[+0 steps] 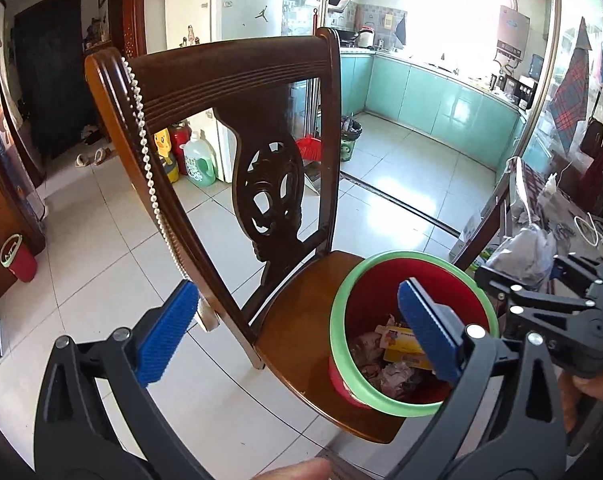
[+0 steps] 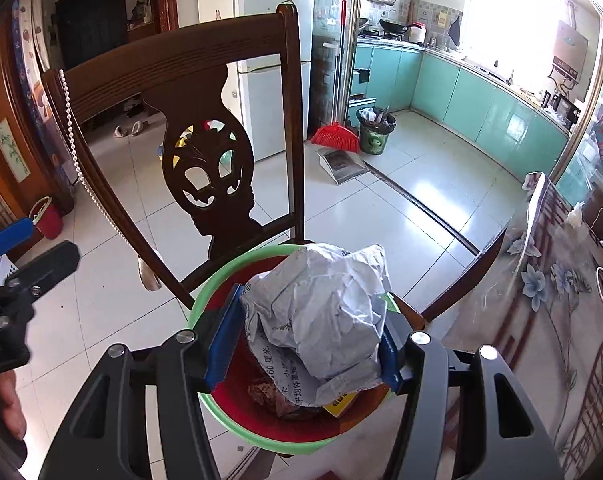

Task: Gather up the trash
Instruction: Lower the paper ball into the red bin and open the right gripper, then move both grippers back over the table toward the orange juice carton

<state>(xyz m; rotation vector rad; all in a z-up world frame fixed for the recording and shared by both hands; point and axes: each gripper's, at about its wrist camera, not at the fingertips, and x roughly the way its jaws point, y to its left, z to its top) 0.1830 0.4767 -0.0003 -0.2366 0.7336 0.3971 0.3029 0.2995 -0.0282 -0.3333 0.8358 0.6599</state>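
Right gripper (image 2: 307, 334) pinches crumpled paper (image 2: 321, 312) printed "160 厘米", directly over the bin (image 2: 205, 400) on the chair (image 2: 181, 64). Left gripper (image 1: 297, 332) hangs spread beside the bin's rim.

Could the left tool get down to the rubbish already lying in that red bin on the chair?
Probably yes. The left tool is open and empty beside the red bin, whose mouth has no lid. The right tool, holding crumpled paper over the opening, might crowd it.

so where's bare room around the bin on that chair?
Bare seat lies between the bin and the chair back. Inside the bin, trash already covers the bottom. Right of it, the table edge crowds close. The right gripper holds paper over the bin.
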